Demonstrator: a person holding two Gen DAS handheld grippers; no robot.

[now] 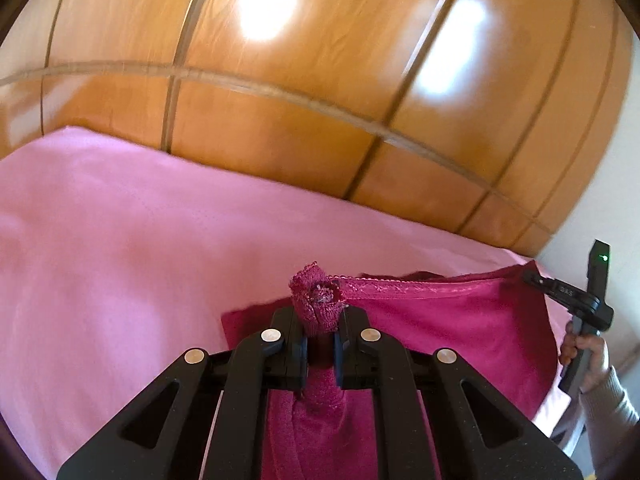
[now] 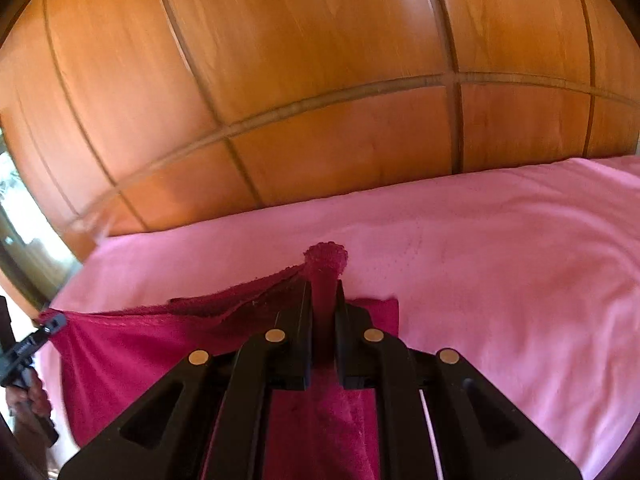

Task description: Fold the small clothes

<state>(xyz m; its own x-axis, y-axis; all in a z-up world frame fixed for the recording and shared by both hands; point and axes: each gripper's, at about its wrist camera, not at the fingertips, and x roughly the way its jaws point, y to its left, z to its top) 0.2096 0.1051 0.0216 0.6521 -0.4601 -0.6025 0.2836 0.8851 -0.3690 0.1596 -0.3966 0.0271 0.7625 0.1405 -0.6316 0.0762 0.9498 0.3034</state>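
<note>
A small magenta garment (image 1: 448, 320) with a lace-trimmed edge hangs stretched between both grippers above a pink bed sheet (image 1: 120, 240). My left gripper (image 1: 320, 320) is shut on one bunched lace corner, which pokes out past the fingertips. In the right wrist view my right gripper (image 2: 324, 292) is shut on the other corner of the garment (image 2: 140, 344), and a wad of cloth sticks out beyond its tips. Each view shows the other gripper at its edge: the right gripper (image 1: 532, 278) at far right, the left gripper (image 2: 54, 322) at far left, each held by a hand.
A wooden panelled wardrobe (image 1: 320, 80) rises right behind the bed. The sheet (image 2: 520, 260) spreads wide to either side. A window (image 2: 20, 220) shows at the far left of the right wrist view. A hand in a light sleeve (image 1: 608, 400) holds the right gripper.
</note>
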